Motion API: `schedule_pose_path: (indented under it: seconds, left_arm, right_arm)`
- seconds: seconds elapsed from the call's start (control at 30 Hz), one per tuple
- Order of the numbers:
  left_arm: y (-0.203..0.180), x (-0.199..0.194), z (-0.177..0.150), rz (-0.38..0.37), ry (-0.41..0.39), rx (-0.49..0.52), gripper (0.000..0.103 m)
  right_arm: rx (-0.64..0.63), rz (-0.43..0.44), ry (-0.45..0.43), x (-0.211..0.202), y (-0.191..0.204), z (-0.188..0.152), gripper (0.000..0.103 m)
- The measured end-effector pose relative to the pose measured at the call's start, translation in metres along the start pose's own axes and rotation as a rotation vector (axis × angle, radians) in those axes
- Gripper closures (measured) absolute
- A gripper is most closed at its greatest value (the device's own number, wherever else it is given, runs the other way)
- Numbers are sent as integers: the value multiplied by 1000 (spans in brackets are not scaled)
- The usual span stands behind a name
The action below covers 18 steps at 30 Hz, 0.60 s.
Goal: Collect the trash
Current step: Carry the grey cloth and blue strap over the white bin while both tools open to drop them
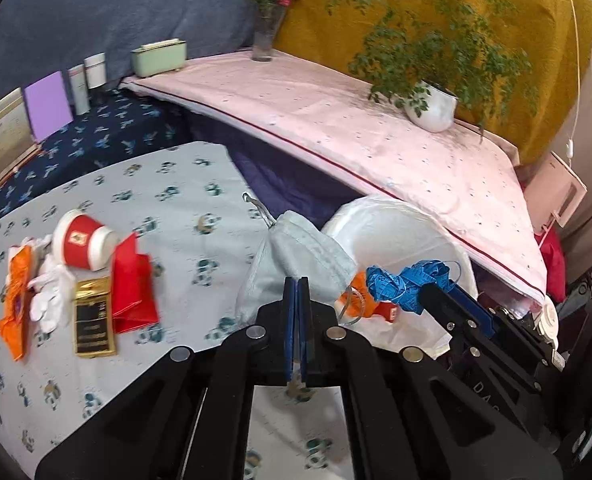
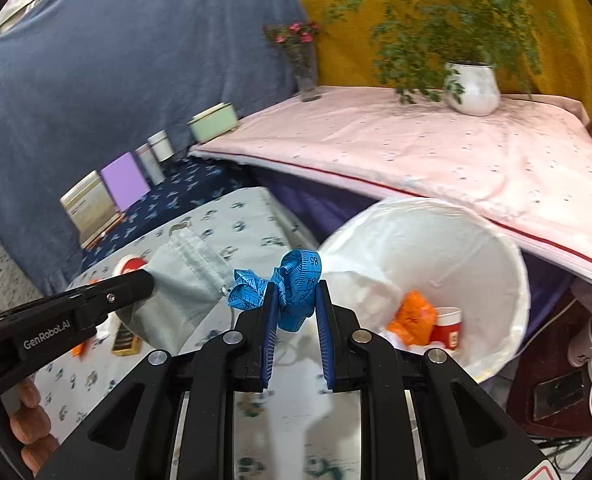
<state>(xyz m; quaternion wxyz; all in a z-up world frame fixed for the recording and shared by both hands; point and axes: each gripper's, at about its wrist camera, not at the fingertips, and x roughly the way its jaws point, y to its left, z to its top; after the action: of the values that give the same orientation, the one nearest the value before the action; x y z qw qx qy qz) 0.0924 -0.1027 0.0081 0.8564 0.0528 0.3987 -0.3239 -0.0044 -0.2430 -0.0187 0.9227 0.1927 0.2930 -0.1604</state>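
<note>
My left gripper (image 1: 297,284) is shut on a pale grey drawstring pouch (image 1: 296,248), pinching its fabric above the patterned tablecloth; in the right wrist view its tip (image 2: 146,280) meets the pouch (image 2: 184,280) from the left. My right gripper (image 2: 296,292) is shut on a crumpled blue tape measure (image 2: 292,280), seen from the side (image 1: 411,280) near the rim of a white-lined bin (image 2: 523,272). An orange wrapper (image 2: 413,316) and a red cup (image 2: 449,328) lie in the bin.
On the cloth at the left lie a red paper cup (image 1: 84,244), an orange wrapper (image 1: 16,312), a white glove (image 1: 50,292), a gold-and-black packet (image 1: 94,316) and red paper (image 1: 132,288). A pink-covered table (image 1: 335,120) with a potted plant (image 1: 431,108) stands behind the bin.
</note>
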Motion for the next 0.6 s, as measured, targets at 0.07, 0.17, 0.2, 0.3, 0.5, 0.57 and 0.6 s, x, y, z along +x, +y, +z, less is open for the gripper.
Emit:
schedule_pose_path:
  seconds: [0.07, 0.17, 0.2, 0.3, 0.5, 0.57, 0.6]
  left_arm:
    - [-14, 8, 3, -16, 6, 22, 102]
    - [-32, 22, 7, -45, 22, 49, 102]
    - [-38, 26, 8, -54, 26, 59, 102]
    - [-55, 38, 11, -78, 36, 83, 102]
    - [-72, 54, 15, -97, 45, 98, 97]
    - [-72, 56, 14, -90, 47, 93, 86]
    - [-72, 57, 14, -84, 48, 91, 76]
  right_arm:
    - [25, -25, -4, 0, -18, 2, 85]
    - [55, -62, -7, 1, -40, 5, 85]
    - [62, -69, -6, 2, -45, 5, 85]
    - [79, -94, -3, 4, -61, 5, 85]
    - [100, -135, -12, 8, -79, 5, 80]
    - [110, -130, -10, 8, -81, 5, 80]
    - [112, -133, -12, 9, -82, 5, 80]
